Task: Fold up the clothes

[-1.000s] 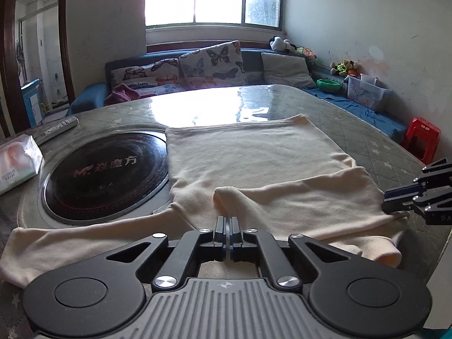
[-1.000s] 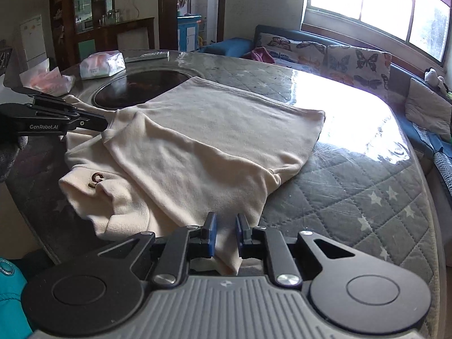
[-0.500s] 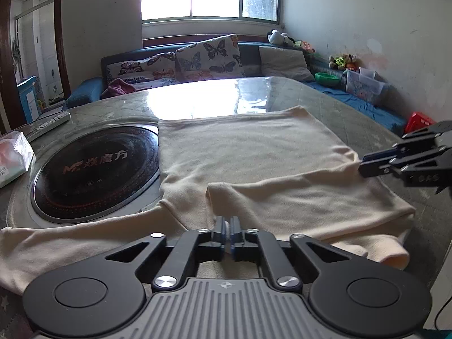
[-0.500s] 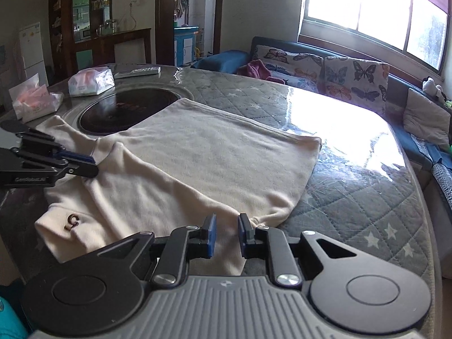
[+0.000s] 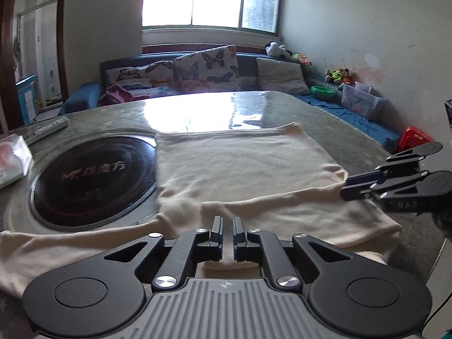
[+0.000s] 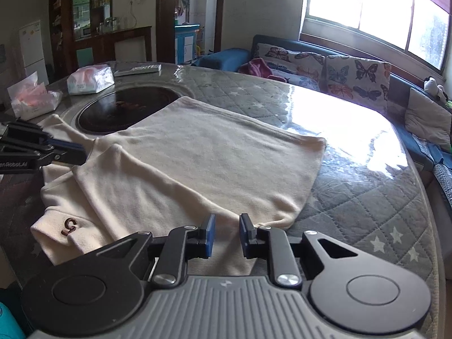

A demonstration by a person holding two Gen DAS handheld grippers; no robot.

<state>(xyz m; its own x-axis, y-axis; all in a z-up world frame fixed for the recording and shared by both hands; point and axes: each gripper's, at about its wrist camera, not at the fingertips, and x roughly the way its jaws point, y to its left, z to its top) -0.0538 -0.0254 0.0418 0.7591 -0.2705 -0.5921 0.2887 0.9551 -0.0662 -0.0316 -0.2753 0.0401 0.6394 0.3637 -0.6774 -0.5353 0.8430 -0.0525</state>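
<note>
A cream garment point(image 6: 203, 169) is laid flat toward the near edge of the quilted table point(image 6: 367, 197), one sleeve folded across its body, with the left gripper point(image 5: 226, 236) and right gripper point(image 6: 226, 233) held slightly parted, nothing pinched, presumably for re-gripping.

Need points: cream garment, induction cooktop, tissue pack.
cream garment point(image 6: 214, 163), right wrist view, middle of the flat body panel
induction cooktop point(image 5: 93, 180), left wrist view, centre of the dark glass disc
tissue pack point(image 6: 90, 80), right wrist view, front face of the wrapper

The quilted table point(image 6: 353, 197) bears a cream garment point(image 6: 197, 163), tissue packs point(image 6: 90, 79) and a remote point(image 6: 138, 70).
</note>
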